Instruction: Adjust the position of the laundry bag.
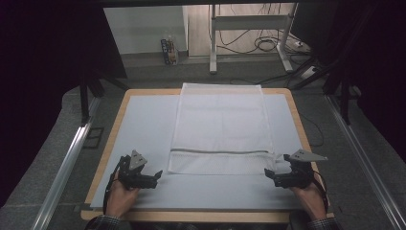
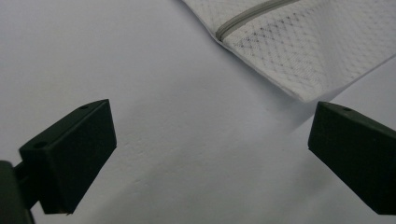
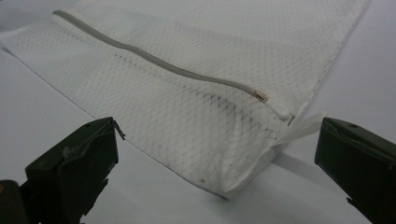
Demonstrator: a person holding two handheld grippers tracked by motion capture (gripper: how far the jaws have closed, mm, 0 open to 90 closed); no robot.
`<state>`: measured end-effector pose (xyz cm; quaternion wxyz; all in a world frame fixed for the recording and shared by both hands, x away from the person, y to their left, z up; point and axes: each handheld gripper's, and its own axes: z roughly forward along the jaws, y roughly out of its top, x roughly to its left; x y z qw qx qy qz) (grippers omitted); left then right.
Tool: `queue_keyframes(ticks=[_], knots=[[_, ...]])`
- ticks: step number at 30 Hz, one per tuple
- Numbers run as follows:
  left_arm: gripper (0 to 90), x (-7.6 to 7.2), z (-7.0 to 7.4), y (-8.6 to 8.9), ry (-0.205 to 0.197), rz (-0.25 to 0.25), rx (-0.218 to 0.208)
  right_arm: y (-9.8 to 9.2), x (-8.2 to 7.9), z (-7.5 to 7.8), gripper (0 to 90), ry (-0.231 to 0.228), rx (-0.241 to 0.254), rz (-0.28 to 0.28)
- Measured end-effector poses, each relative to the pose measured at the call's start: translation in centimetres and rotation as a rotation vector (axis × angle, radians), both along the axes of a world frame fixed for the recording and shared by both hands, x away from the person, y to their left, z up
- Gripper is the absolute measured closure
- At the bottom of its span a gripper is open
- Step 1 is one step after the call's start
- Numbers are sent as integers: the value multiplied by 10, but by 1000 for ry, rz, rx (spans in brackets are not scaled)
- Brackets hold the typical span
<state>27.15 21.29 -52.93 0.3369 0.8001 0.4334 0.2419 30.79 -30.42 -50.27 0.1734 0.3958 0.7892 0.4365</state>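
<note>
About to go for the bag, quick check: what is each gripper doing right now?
Left gripper: jaws open, holding nothing, beside the white mesh zippered laundry bag.
Right gripper: jaws open, holding nothing, at the bag's near corner.

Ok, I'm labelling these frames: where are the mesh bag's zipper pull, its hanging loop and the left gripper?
zipper pull (image 3: 261, 97), right gripper view, metal tab.
hanging loop (image 3: 299, 131), right gripper view, white strap.
left gripper (image 1: 157, 174), high view, between its fingertips.

The mesh bag (image 1: 220, 127) lies flat on the surface (image 1: 143, 120), its zipper (image 1: 220, 151) toward the near edge. The left gripper (image 1: 154, 176) sits just beside its near-left corner, the right gripper (image 1: 271, 175) beside its near-right corner.
</note>
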Motion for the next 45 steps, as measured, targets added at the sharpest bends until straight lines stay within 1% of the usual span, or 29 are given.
queue_keyframes(ticks=[3, 4, 5, 7, 11, 12, 16, 20, 22, 23, 27, 30, 33, 37, 39, 42, 43, 45], knots=[[21, 2, 0, -4, 25, 1, -6, -1, 1, 0, 0, -1, 6, 3], [20, 3, 0, -5, 40, 3, -4, -1, 1, 0, 5, -1, 7, 7], [18, 4, 0, -5, 54, 3, -1, 0, 1, 0, 9, 1, 3, 9], [14, 4, 0, -6, 63, -1, -13, 1, 2, -1, 17, 12, -14, 7], [0, 5, 0, -4, 64, 5, -48, 3, 3, -2, 19, 24, -53, 7], [0, 5, -1, -4, 65, 6, -50, 4, 3, -2, 21, 25, -63, 10], [0, 6, -1, -4, 71, 4, -48, 7, 2, -1, 22, 15, -77, 20], [10, 7, -1, -3, 75, -4, -59, 8, 2, -2, 22, 22, -82, 21], [9, 7, 0, -2, 84, -23, -81, 7, 2, -1, 21, 21, -82, 20], [8, 7, 0, -2, 88, -21, -84, 7, 2, -1, 22, 20, -84, 20], [17, 8, 0, -3, 86, -28, -65, 9, 3, 0, 22, 19, -102, 27], [24, 10, 0, -4, 84, -42, -91, 11, 3, 0, 23, 15, -114, 26], [34, 14, 0, -4, 86, -37, -108, 12, 5, 0, 22, 17, -114, 27], [33, 20, -1, -6, 98, -30, -103, 14, 7, 0, 22, 20, -115, 18], [29, 24, -1, -6, 110, -30, -120, 14, 8, 0, 21, 25, -120, 9], [20, 32, 0, -4, 124, -32, -168, 14, 11, 1, 5, 35, -102, -4], [19, 34, 1, -3, 125, -28, -179, 14, 12, 1, 0, 39, -105, -4], [44, 41, 1, -3, 131, -27, -200, 15, 13, 0, 0, 35, -108, -1]])
